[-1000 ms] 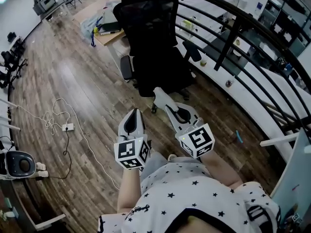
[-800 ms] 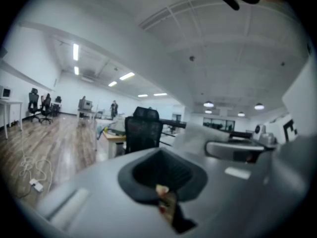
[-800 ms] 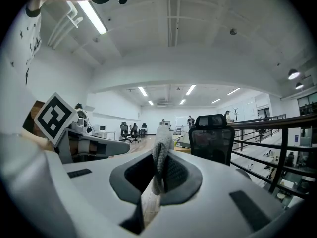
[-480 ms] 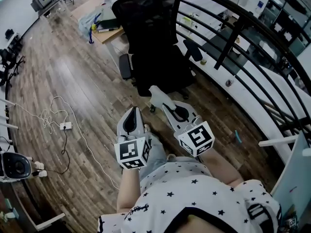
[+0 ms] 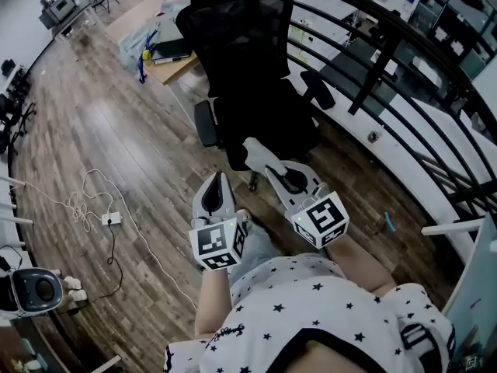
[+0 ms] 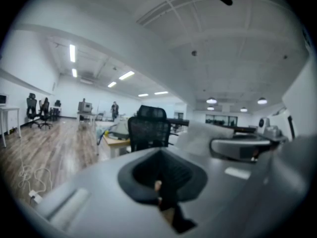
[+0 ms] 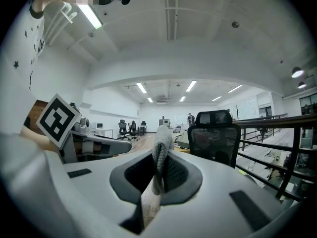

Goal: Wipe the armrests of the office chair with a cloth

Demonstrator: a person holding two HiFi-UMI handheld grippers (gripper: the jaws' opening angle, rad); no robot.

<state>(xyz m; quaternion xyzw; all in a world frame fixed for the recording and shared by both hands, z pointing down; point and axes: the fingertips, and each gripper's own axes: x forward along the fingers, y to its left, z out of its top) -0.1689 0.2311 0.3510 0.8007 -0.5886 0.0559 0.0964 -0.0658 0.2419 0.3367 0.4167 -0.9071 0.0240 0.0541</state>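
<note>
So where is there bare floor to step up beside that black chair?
The wood floor is bare between the chair and the white cable. It is tight on the other side, between chair and railing, and behind, by the desk.

bright, even light from white ceiling strip lamps (image 7: 94, 16); faint sheen on the brown wood plank floor (image 5: 101, 154). gripper views bulge fisheye-round with black corners; the left is hazy, the right sharper on its pale knitted cloth (image 7: 159, 152).
</note>
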